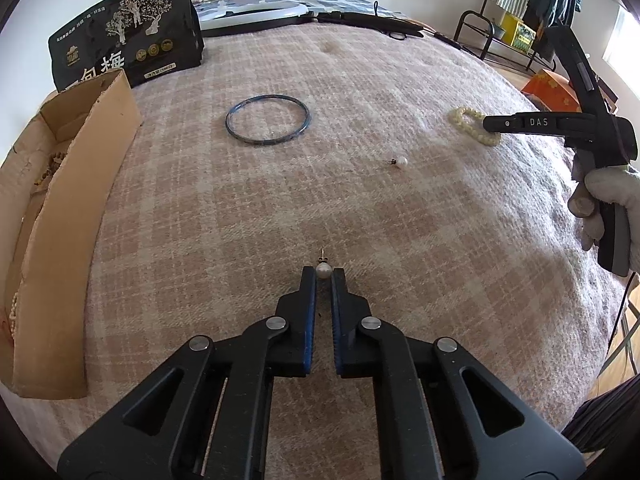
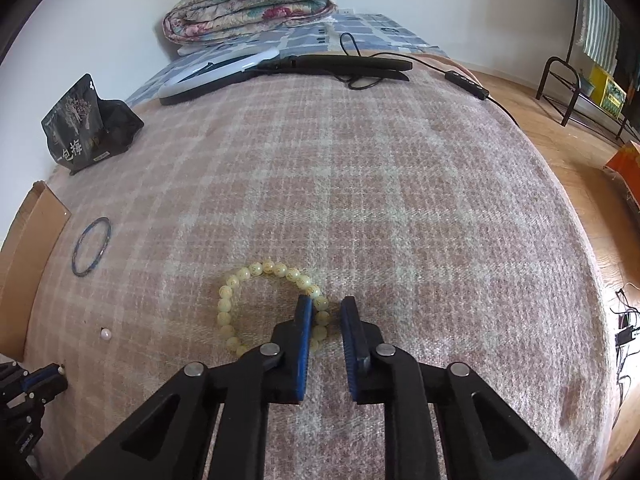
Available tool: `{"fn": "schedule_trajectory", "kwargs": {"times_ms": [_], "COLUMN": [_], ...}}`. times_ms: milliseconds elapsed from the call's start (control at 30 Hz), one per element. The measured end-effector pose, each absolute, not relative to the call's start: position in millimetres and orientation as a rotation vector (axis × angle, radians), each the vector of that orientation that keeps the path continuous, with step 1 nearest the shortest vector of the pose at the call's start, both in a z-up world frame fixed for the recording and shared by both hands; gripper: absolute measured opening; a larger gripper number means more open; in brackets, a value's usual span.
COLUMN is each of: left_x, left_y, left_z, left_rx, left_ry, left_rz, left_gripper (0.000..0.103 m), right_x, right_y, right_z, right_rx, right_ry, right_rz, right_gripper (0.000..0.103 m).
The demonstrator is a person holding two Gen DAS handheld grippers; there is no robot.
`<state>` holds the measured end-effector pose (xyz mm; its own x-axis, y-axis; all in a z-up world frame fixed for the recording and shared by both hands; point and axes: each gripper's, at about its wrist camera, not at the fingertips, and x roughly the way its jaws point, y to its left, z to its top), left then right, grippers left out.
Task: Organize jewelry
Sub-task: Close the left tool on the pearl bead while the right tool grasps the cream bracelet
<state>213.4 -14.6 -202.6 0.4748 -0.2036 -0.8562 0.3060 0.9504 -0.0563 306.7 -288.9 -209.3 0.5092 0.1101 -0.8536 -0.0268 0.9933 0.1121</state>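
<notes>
On the plaid blanket (image 2: 400,208), our cardboard box (image 1: 76,216) lies along the left edge. The blue bangle (image 1: 267,119) rests flat near it. Our right gripper (image 2: 325,306) is spread, its fingers straddling the yellow bead bracelet (image 2: 256,276). Our left gripper (image 1: 323,273) pinches a pearl earring (image 1: 323,270); another pearl earring (image 1: 401,161) lies well apart.

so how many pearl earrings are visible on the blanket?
2. One pearl earring sits between the left gripper jaws; the other earring lies loose between bangle and bead bracelet. The box may hide more.
</notes>
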Motion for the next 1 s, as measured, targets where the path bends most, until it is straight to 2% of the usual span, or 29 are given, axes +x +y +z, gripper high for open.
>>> {"fn": "schedule_trajectory", "kwargs": {"times_ms": [100,167,500,567,633,667,867,900,933,1000], "left_x": [213.2,212.9,209.7,210.6,211.4,211.8,216.6,217.4,217.7,217.9], "left_y": [-13.3,-11.6,-5.3,-5.6,-7.5,-8.4,-17.0,-18.1,-18.3,-18.5], "left_z": [-201.2,-199.5,-192.3,-193.8,-194.8,-195.2,-199.5,-200.8,-201.8,-202.8], "left_rx": [0.103,0.098,0.069,0.067,0.078,0.085,0.123,0.128,0.131,0.132], "left_ry": [1.027,1.021,1.006,1.018,1.017,1.010,1.007,1.005,1.005,1.006], "left_rz": [-0.311,-0.306,-0.322,-0.322,-0.320,-0.314,-0.318,-0.320,-0.319,-0.323], "left_gripper": [0.005,0.000,0.000,0.008,0.029,0.029,0.029,0.024,0.014,0.006], "right_x": [305.2,303.7,299.0,298.3,297.1,297.1,296.3,296.3,296.2,296.0], "right_y": [-285.6,-283.2,-276.6,-275.6,-274.6,-275.2,-277.2,-277.7,-278.0,-277.9], "right_z": [-207.2,-205.6,-187.7,-188.7,-190.2,-191.3,-193.2,-193.1,-193.1,-192.5], "right_rx": [0.083,0.082,0.066,0.066,0.060,0.056,0.062,0.064,0.064,0.061], "right_ry": [1.030,1.028,0.988,0.992,0.996,0.999,1.001,1.000,1.000,1.000], "right_rz": [0.088,0.090,0.101,0.105,0.106,0.105,0.110,0.110,0.110,0.112], "right_gripper": [0.006,0.006,0.005,0.005,0.005,0.005,0.005,0.005,0.005,0.005]}}
